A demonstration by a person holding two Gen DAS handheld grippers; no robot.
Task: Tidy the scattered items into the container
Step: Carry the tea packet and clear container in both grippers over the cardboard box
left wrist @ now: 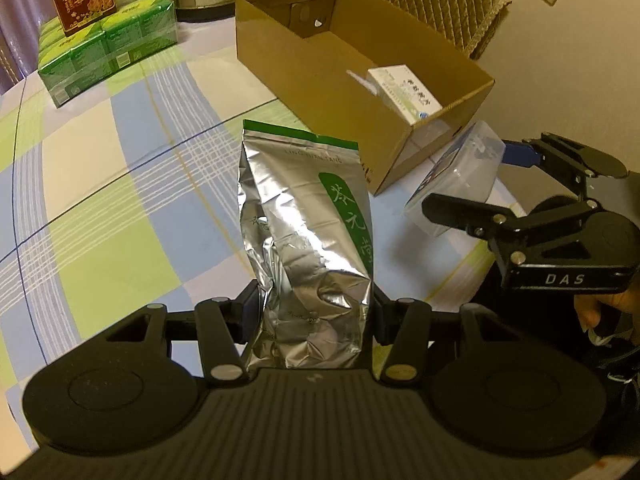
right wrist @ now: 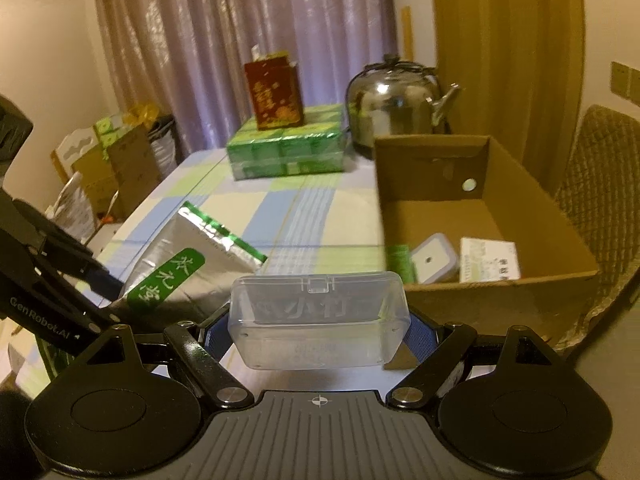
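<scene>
Holding a shiny bag [left wrist: 308,240] tight in my left tongs [left wrist: 316,312] and a clear plastic case [right wrist: 320,316] tight in my right tongs [right wrist: 320,332], I am close to the cardboard box [right wrist: 496,292]. I should lift each one over the near wall before letting go. Three small things sit at the near end, but the far end has lots of room.

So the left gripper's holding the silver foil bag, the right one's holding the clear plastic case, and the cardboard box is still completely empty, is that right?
Not quite: the cardboard box is not empty. The right wrist view shows a white carton, a small white lidded container and something green inside. The rest stands: left gripper holds the silver foil bag, right gripper the clear plastic case.
</scene>
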